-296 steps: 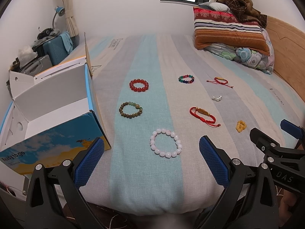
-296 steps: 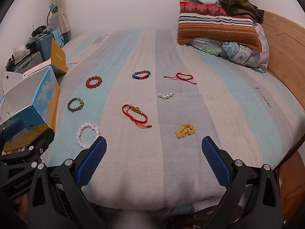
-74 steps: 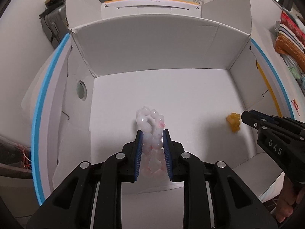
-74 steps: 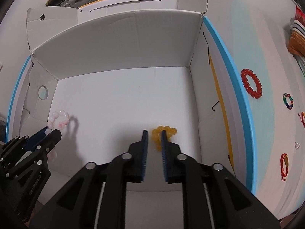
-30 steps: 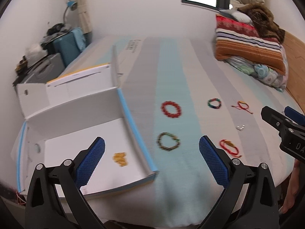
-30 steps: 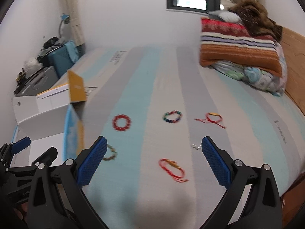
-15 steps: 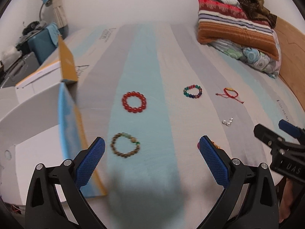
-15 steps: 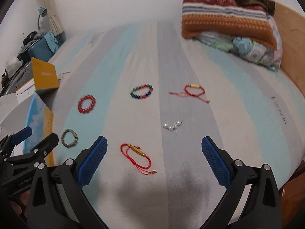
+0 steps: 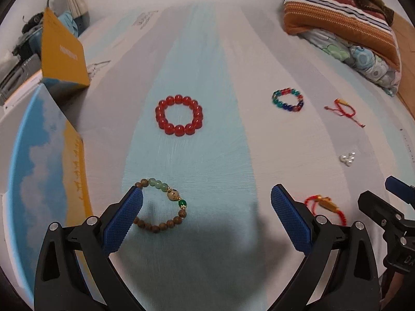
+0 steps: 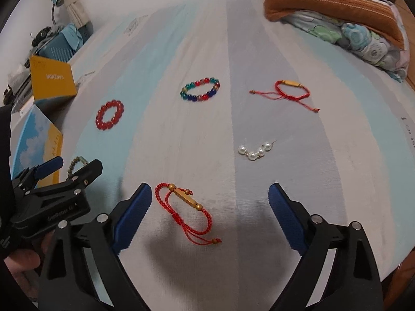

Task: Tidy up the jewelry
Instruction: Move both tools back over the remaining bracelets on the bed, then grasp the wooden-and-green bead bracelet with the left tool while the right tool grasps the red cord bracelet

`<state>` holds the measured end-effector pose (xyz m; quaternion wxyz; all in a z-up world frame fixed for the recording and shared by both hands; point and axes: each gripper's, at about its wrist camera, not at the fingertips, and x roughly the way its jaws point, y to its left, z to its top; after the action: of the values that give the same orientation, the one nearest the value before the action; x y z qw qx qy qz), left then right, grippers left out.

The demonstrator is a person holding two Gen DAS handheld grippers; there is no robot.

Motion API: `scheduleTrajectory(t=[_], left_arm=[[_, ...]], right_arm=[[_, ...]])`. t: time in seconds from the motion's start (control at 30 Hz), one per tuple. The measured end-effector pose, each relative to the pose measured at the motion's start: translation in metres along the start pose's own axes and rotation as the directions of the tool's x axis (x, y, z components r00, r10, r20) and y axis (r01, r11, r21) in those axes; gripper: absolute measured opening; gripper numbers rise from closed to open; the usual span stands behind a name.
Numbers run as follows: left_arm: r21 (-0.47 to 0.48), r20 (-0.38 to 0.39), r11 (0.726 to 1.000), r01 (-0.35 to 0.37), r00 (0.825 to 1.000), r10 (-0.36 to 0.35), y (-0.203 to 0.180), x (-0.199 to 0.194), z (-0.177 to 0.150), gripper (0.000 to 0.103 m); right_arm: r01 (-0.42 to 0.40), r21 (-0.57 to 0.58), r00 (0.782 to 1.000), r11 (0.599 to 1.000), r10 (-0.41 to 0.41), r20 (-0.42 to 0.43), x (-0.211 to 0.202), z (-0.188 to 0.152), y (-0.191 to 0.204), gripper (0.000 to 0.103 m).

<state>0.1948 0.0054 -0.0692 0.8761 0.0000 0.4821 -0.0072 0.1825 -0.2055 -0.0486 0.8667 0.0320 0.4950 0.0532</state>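
- Two claws, both empty: my left gripper gapes wide over the brown wooden-bead bracelet with green stones; centre it first.
- My right gripper is narrowing around the red braided cord bracelet with gold bar, pads not touching; pinch the bar.
- Beyond lie the red bead bracelet and multicoloured one.

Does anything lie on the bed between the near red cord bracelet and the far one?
Yes: in the right wrist view, the pearl string lies roughly between the near red cord bracelet and the far one.
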Motion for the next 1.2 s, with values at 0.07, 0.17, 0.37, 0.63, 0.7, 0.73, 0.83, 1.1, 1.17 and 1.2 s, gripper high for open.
scheduleTrajectory(t=[0.07, 0.17, 0.37, 0.63, 0.7, 0.73, 0.83, 1.1, 1.17, 1.2], left_arm=[[-0.015, -0.026, 1.0, 0.003, 1.0, -0.004, 0.005, 0.011, 0.0, 0.097], [-0.022, -0.057, 1.0, -0.007, 0.998, 0.005, 0.009, 0.022, 0.001, 0.097], [-0.029, -0.087, 0.999, -0.021, 0.996, 0.019, 0.021, 0.036, -0.001, 0.097], [-0.036, -0.107, 0.999, -0.027, 0.994, 0.023, 0.026, 0.042, -0.003, 0.095], [-0.04, -0.108, 0.999, -0.027, 0.994, 0.022, 0.026, 0.042, -0.003, 0.088], [-0.042, -0.109, 0.999, -0.022, 0.994, 0.017, 0.026, 0.041, -0.002, 0.086], [-0.04, -0.113, 0.999, -0.019, 0.993, 0.014, 0.027, 0.04, -0.002, 0.077], [0.0, -0.12, 1.0, 0.016, 0.993, -0.016, 0.018, 0.034, -0.007, 0.043], [0.004, -0.122, 1.0, 0.023, 0.992, -0.022, 0.016, 0.035, -0.007, 0.036], [0.008, -0.119, 1.0, 0.018, 0.993, -0.017, 0.015, 0.034, -0.007, 0.03]], right_arm=[[0.0, 0.0, 1.0, 1.0, 0.0, -0.02, 0.009, -0.001, 0.002, 0.084], [-0.005, -0.005, 0.999, 1.0, 0.004, -0.041, 0.018, -0.002, 0.004, 0.079], [-0.01, -0.024, 0.997, 1.0, 0.008, -0.079, 0.034, -0.006, 0.013, 0.069], [-0.004, -0.042, 0.992, 0.999, -0.001, -0.126, 0.051, -0.011, 0.014, 0.051], [0.004, -0.043, 0.992, 0.999, -0.009, -0.126, 0.052, -0.011, 0.012, 0.046], [0.005, -0.04, 0.992, 0.999, -0.01, -0.125, 0.052, -0.011, 0.011, 0.044], [0.014, -0.044, 0.992, 0.999, -0.019, -0.123, 0.052, -0.011, 0.01, 0.038], [0.037, -0.059, 0.992, 0.998, -0.043, -0.115, 0.054, -0.012, 0.011, 0.022], [0.038, -0.06, 0.993, 0.997, -0.045, -0.112, 0.054, -0.012, 0.011, 0.02], [0.039, -0.06, 0.993, 0.997, -0.045, -0.111, 0.055, -0.012, 0.011, 0.019]])
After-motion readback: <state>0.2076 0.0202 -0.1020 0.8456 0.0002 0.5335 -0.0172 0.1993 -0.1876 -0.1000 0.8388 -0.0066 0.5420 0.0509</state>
